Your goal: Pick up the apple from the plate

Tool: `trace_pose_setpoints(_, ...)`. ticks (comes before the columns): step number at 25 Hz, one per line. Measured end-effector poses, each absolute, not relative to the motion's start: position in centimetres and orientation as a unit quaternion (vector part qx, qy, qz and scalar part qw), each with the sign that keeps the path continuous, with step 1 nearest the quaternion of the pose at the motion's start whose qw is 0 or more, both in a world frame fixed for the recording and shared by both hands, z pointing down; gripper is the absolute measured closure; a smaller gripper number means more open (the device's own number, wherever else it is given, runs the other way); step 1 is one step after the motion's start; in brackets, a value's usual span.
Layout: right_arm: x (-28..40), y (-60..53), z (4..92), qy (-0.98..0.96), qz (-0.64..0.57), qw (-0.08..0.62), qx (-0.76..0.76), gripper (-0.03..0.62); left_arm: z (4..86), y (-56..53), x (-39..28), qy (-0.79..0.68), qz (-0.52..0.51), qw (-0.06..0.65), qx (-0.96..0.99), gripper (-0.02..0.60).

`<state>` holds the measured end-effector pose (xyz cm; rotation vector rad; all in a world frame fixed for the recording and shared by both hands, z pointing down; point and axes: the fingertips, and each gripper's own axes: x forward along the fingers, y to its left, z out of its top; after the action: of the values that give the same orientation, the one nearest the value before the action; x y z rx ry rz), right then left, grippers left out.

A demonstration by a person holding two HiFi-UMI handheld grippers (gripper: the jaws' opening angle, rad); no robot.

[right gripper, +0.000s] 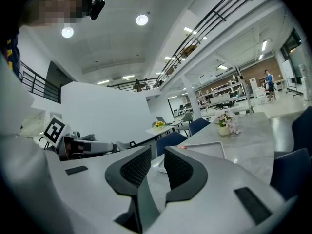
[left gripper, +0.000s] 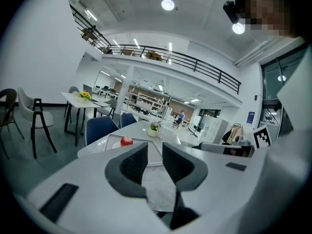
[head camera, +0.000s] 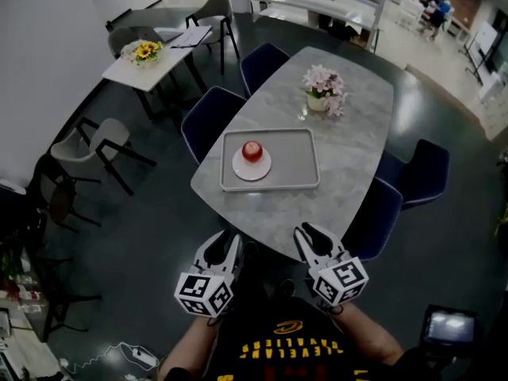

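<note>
The apple [head camera: 252, 150] sits on a small white plate [head camera: 241, 170], toward the plate's far side. It is round and red, with a pale glint on top. The plate lies in the left half of a grey tray [head camera: 295, 165] with a raised rim and rounded corners, and the tray's right half shows bare. The tray rests near the front end of a grey marbled table [head camera: 353, 129], with a strip of tabletop between its near rim and the table's edge. A pot of pale pink flowers [head camera: 324, 90] stands beyond the tray, well apart from the apple.

In the left gripper view the apple [left gripper: 126, 141] shows whole, just above the left jaw, though the jaw covers the near side of the plate and much of the tray [left gripper: 155, 149]. In the right gripper view the jaws cover the apple's spot and only the tray's [right gripper: 207, 150] right part shows. Whether a red speck at its rim is the apple is hard to tell.

Blue chairs stand round the table: one [head camera: 208, 119] at its left edge, one [head camera: 375, 217] at the near right corner.

Both grippers hang near the table's front edge, close to the person's body and well short of the tray. The left gripper [head camera: 225, 243] has its jaws parted by a narrow gap, with nothing between them. The right gripper [head camera: 309, 236] is likewise parted and empty.
</note>
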<state>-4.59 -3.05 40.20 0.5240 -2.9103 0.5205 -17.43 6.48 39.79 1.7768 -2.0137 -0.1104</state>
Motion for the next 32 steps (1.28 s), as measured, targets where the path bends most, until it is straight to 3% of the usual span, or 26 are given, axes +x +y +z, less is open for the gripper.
trace_pose_setpoints(7,-9.5,-12.0,43.5,-0.945,0.225,0.098,0.218,0.522,44.5,-2.2,-26.7,-0.706,-0.038,0.295,0.643,0.499)
trace_pose_setpoints(19,-18.1,-20.1,55.7,-0.853,0.417,0.183,0.253,0.522,58.9,-11.2,-36.1,-0.635,-0.029,0.525,0.566,0.497)
trace_pose_setpoints(32,-23.5,-23.7,64.6,-0.800,0.447,0.298,0.268,0.522,64.4,-14.5,-37.7,-0.631,0.001,0.584,0.510,0.480)
